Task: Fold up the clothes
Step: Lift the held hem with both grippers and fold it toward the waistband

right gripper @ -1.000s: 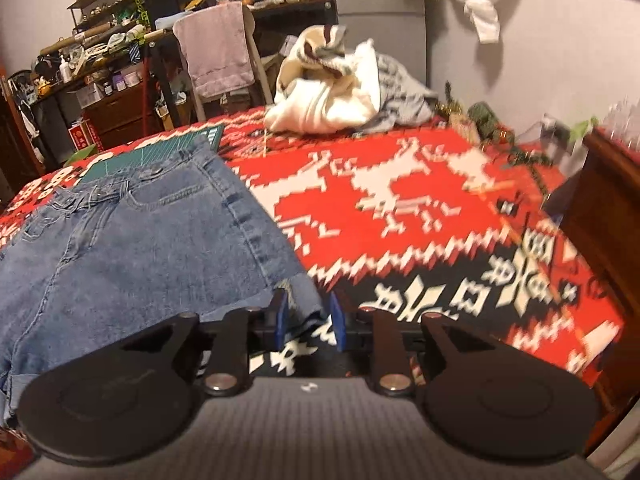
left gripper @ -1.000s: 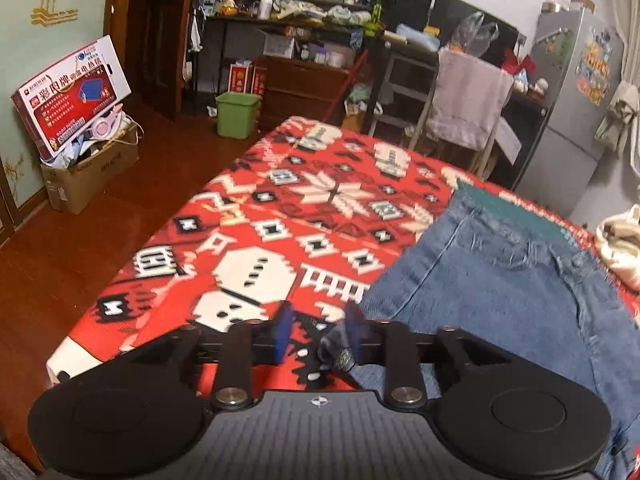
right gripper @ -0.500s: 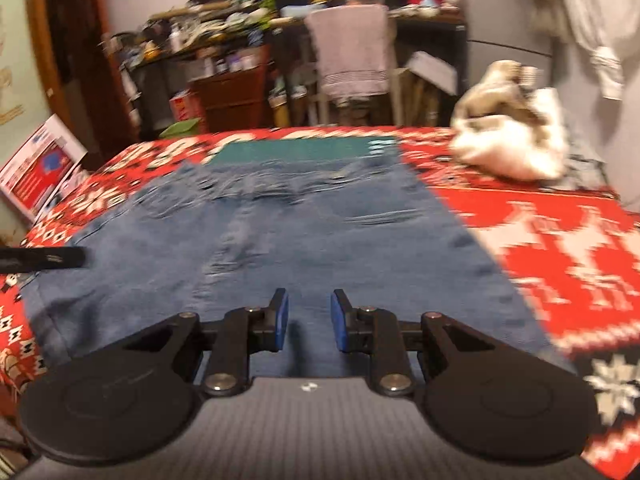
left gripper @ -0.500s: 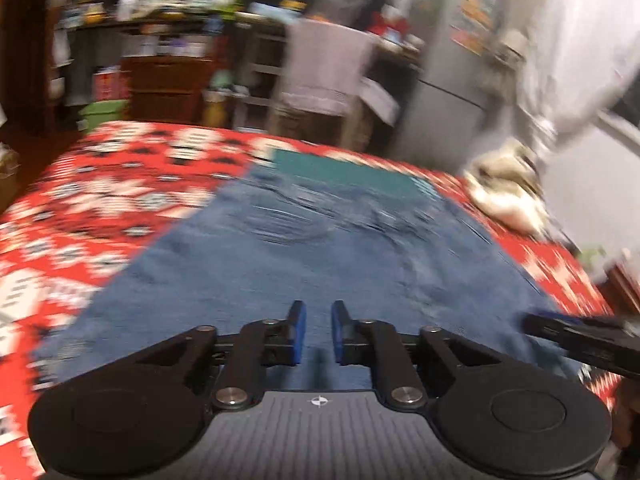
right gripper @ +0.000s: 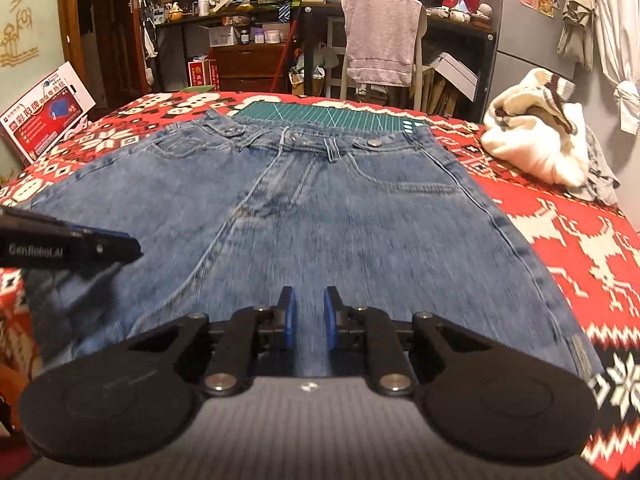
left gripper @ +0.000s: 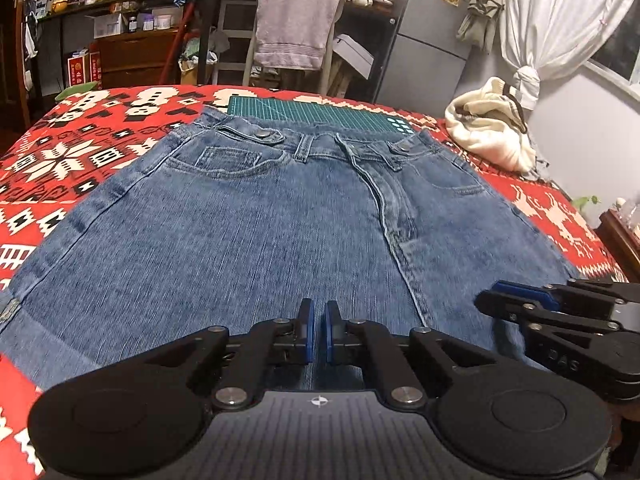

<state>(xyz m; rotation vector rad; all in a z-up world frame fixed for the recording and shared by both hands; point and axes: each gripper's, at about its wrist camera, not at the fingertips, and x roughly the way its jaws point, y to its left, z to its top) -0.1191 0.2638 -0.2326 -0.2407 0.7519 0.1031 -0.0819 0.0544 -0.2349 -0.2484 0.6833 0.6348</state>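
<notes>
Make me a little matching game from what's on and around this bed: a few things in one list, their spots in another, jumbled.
Things:
1. denim shorts
2. green cutting mat
3. cream sweater
4. pink towel

Places:
A. draped over a chair beyond the bed
B. bunched at the bed's far right
C. spread flat mid-bed
D. partly under the waistband

Pairs: 1-C, 2-D, 3-B, 4-A

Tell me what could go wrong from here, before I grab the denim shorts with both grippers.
1. The left gripper and right gripper sit close together over the middle of the hem of the denim shorts; pinching there could lift a bunched centre, not a clean fold.
2. The waistband overlaps the green cutting mat; dragging the shorts might shift it.
3. The white garment pile lies near the right side, so a wide fold could snag it.
</notes>
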